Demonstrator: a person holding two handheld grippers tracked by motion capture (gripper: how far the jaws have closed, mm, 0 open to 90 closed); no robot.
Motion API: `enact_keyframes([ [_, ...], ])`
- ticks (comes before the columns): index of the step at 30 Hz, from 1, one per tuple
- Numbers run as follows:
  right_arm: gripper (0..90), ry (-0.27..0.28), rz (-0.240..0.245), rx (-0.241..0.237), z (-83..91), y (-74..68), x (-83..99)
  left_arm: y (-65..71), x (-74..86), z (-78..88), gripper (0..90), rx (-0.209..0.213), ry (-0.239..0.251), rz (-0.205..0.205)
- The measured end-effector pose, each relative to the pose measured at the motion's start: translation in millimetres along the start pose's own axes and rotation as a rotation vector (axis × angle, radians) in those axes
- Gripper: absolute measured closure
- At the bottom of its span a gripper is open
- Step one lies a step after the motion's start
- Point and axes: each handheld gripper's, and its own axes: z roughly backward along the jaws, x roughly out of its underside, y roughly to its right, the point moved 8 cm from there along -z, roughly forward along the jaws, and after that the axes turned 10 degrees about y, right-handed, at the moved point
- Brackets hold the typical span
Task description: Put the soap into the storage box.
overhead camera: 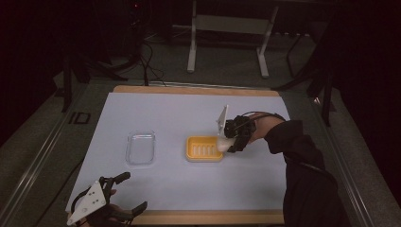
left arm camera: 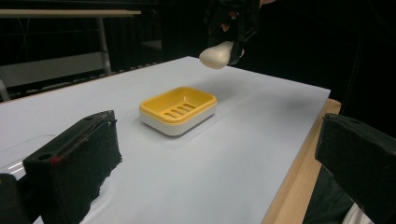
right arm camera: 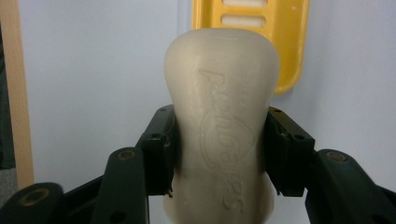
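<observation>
Right tool (right arm camera: 219,154) around soap bar (right arm camera: 222,116)

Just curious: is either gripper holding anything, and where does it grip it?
The right gripper holds a pale soap bar, pinched across its middle. The left gripper holds nothing.

Your left gripper (overhead camera: 124,193) is cut off by the bottom edge of the high view, its hand mostly out of frame. In the right gripper view, the soap bar (right arm camera: 223,135) hides most of the yellow soap dish (right arm camera: 289,42), which the top edge also crops. The embossed lettering on the bar is too soft to read.
</observation>
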Motion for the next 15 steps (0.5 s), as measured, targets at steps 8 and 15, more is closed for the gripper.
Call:
enact_keyframes([
  [8, 49.6, 0.025, 0.01, -0.01, -4.1, 3.0, -13.3, 0.3, -0.1, 0.2, 0.1, 0.001, 0.002, -0.001],
  [15, 49.6, 0.06, 0.026, -0.021, -8.6, 5.5, -22.9, 0.4, -0.2, 1.3, 0.1, -0.001, 0.0, -0.004],
])
